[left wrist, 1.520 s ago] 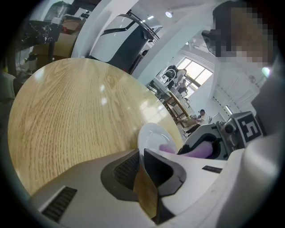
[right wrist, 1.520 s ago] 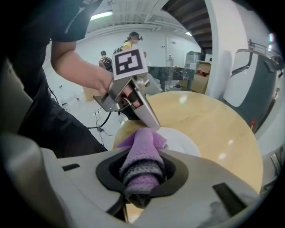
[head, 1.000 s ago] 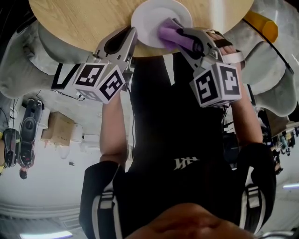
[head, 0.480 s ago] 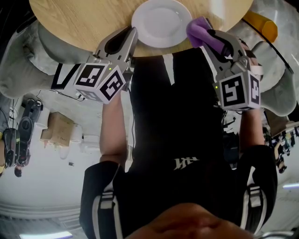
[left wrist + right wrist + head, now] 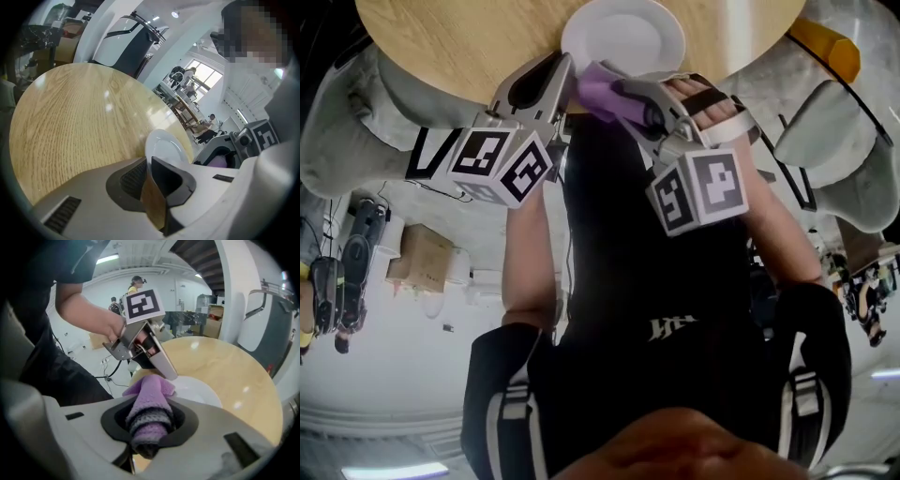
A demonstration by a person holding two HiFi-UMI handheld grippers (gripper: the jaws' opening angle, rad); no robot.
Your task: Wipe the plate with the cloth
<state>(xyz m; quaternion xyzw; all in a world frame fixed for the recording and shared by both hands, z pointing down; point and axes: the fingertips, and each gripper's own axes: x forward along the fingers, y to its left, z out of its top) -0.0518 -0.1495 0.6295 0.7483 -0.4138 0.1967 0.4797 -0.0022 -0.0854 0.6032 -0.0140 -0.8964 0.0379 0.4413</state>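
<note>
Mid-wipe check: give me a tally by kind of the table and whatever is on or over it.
round wooden table: 1
round white plate: 1
purple knitted cloth: 1
two-jaw grippers: 2 (left gripper, right gripper)
Total: 5

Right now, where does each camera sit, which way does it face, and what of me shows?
Head view: on the head, steeply down at table, plate, left gripper, right gripper, arms, torso.
Left gripper view: on the left gripper, along its jaws shut on the plate's rim; right gripper at right.
Right gripper view: on the right gripper, along its jaws clamping the cloth; left gripper and its hand ahead.
Shared: both gripper views show plate and table.
</note>
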